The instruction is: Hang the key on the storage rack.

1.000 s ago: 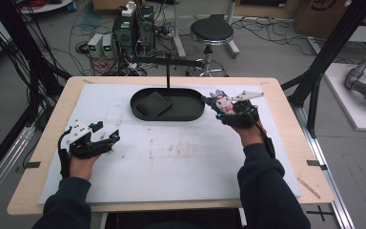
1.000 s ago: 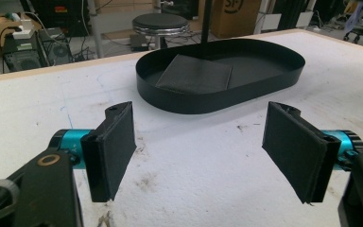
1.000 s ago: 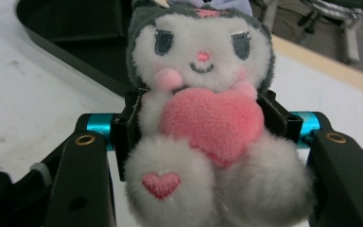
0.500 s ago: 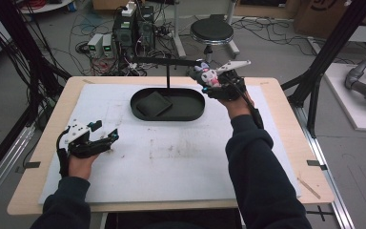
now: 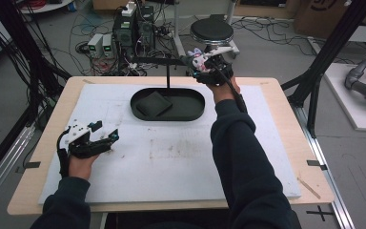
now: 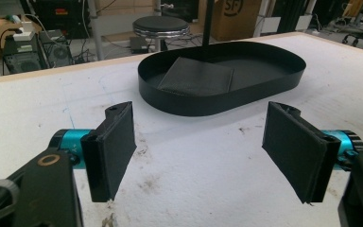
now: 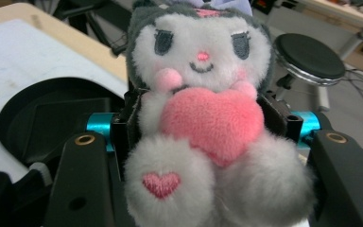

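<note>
Now the right gripper (image 5: 201, 61), jaws clamped on the plush toy (image 7: 203, 118), has lifted it beyond the black tray (image 5: 198, 110) toward the counter's (image 5: 267, 143) far edge; the left gripper (image 5: 106, 139) rests wide open, empty.

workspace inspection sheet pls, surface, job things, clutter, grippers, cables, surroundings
surface: white mat on a wooden table, with scuffs and stains.
job's things: plush toy, white and grey with a pink heart, clamped in the right gripper above the table's far edge; black oval tray holding a dark square pad; thin black post at the tray's far side.
clutter: nothing seen.
grippers: left gripper open, with nothing between its jaws, low over the mat; right gripper shut on the plush toy.
cables: black cable along the right forearm; many loose cables on the floor.
surroundings: round stool, electronics boxes, black frame posts.
</note>
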{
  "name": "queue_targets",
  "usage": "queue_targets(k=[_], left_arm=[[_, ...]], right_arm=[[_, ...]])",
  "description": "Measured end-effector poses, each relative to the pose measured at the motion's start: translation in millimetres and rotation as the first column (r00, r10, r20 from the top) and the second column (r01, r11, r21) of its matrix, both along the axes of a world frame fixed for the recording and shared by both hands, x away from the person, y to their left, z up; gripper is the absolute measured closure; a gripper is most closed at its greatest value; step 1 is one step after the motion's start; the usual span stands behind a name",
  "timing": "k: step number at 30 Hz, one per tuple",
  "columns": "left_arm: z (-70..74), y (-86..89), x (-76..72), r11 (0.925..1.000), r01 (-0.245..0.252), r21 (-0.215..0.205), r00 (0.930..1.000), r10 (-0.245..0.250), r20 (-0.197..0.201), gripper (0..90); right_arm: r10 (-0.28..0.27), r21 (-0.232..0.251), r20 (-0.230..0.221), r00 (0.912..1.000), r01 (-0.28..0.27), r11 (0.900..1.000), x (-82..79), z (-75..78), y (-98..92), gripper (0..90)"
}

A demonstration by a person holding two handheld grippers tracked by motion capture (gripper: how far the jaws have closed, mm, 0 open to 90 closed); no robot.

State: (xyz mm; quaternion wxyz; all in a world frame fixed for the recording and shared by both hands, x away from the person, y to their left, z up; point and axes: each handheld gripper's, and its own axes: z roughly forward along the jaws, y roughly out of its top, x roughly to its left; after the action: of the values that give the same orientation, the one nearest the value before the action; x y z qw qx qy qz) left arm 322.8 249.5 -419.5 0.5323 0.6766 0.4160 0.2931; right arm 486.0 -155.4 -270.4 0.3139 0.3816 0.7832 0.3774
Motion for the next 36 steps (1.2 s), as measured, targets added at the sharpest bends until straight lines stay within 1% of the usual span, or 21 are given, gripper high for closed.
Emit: queue_targets(k=[2,5,6,8,9,10,12,14,15,17,18,19,20,22,24,27,28,31,32,34,36], left_arm=[[-0.1,0.1,-0.1,1.0000,0.000,0.000,1.0000,0.000,-0.001,26.0],[0.0,0.8,-0.5,1.0000,-0.004,-0.001,1.0000,0.004,0.001,26.0],[-0.1,1.0,-0.6,1.0000,-0.004,-0.001,1.0000,0.004,0.001,26.0],[0.0,1.4,-1.2,1.0000,-0.004,-0.004,1.0000,0.004,0.000,26.0],[0.0,1.6,-1.4,1.0000,-0.004,-0.004,1.0000,0.004,0.000,26.0],[0.1,2.0,-1.7,1.0000,-0.005,-0.001,1.0000,0.005,-0.001,26.0],[0.0,2.2,-1.8,1.0000,-0.007,-0.001,1.0000,0.007,0.001,26.0],[-0.1,2.4,-1.9,1.0000,-0.007,0.003,1.0000,0.007,-0.001,26.0],[-0.2,2.0,-1.9,1.0000,-0.005,0.002,1.0000,0.005,-0.002,25.9],[-0.4,0.6,-1.8,1.0000,-0.004,0.002,1.0000,0.004,-0.002,26.0],[-0.3,0.0,-1.9,1.0000,-0.004,0.005,1.0000,0.004,-0.003,26.0],[-0.3,-0.4,-1.9,1.0000,-0.003,0.008,1.0000,0.003,-0.003,26.0],[-0.3,-1.0,-2.0,1.0000,-0.002,0.005,1.0000,0.003,-0.003,26.0],[-0.4,-1.0,-1.9,1.0000,-0.002,0.007,1.0000,0.002,-0.003,26.0],[-0.4,-0.6,-1.9,1.0000,-0.004,0.008,1.0000,0.004,-0.004,26.0],[-0.5,0.4,-2.3,1.0000,-0.003,0.006,1.0000,0.003,-0.004,26.0],[-0.5,0.9,-2.3,1.0000,-0.003,0.008,1.0000,0.003,-0.004,26.0],[-0.7,1.1,-2.4,1.0000,-0.002,0.008,1.0000,0.002,-0.004,26.0],[-0.8,1.1,-2.3,1.0000,-0.001,0.006,1.0000,0.001,-0.004,26.0],[-1.0,1.1,-2.1,1.0000,-0.002,0.004,1.0000,0.002,-0.005,26.0],[-1.1,0.8,-2.2,1.0000,-0.003,0.004,1.0000,0.003,-0.007,26.0]], right_arm=[[-0.013,0.000,0.001,0.9999,0.013,1.000,2.9,2.3,1.2,43.1],[-0.055,-0.025,0.013,0.9984,0.055,0.998,5.0,2.6,0.5,43.0],[-0.066,-0.040,0.010,0.9978,0.067,0.997,5.8,2.1,-1.3,43.0],[-0.087,-0.045,-0.013,0.9961,0.087,0.995,7.4,-0.3,-5.7,43.0],[-0.102,-0.044,-0.018,0.9946,0.101,0.994,7.3,-2.4,-8.1,43.0],[-0.110,-0.056,-0.019,0.9938,0.109,0.993,7.0,-4.4,-12.1,43.0],[-0.121,-0.047,-0.038,0.9919,0.119,0.992,5.8,-10.9,-20.1,43.0],[-0.106,-0.039,-0.068,0.9921,0.103,0.994,4.6,-19.9,-28.5,43.0],[-0.105,-0.038,-0.098,0.9896,0.102,0.994,4.0,-24.7,-31.6,43.0],[-0.105,-0.066,-0.153,0.9827,0.096,0.993,4.5,-34.0,-34.8,43.2],[-0.093,-0.066,-0.184,0.9786,0.082,0.994,5.6,-37.7,-35.1,43.5],[-0.083,-0.076,-0.199,0.9765,0.069,0.995,6.7,-41.2,-34.0,43.6],[-0.084,-0.089,-0.209,0.9742,0.067,0.994,7.1,-43.8,-30.3,43.7],[-0.078,-0.126,-0.205,0.9757,0.053,0.991,8.9,-48.1,-20.9,43.7],[-0.068,-0.132,-0.211,0.9751,0.040,0.990,11.0,-54.9,-9.2,43.7],[-0.051,-0.126,-0.232,0.9715,0.022,0.992,16.2,-67.0,2.6,43.9],[-0.060,-0.117,-0.241,0.9687,0.032,0.993,17.3,-70.6,5.8,43.9],[-0.067,-0.068,-0.238,0.9689,0.053,0.996,22.5,-79.8,9.9,43.1],[-0.069,-0.050,-0.245,0.9670,0.059,0.997,24.0,-82.4,11.1,42.6],[-0.072,-0.031,-0.245,0.9670,0.066,0.997,27.2,-87.1,13.5,41.3],[-0.078,-0.031,-0.212,0.9742,0.073,0.997,28.7,-89.9,15.8,37.3]])
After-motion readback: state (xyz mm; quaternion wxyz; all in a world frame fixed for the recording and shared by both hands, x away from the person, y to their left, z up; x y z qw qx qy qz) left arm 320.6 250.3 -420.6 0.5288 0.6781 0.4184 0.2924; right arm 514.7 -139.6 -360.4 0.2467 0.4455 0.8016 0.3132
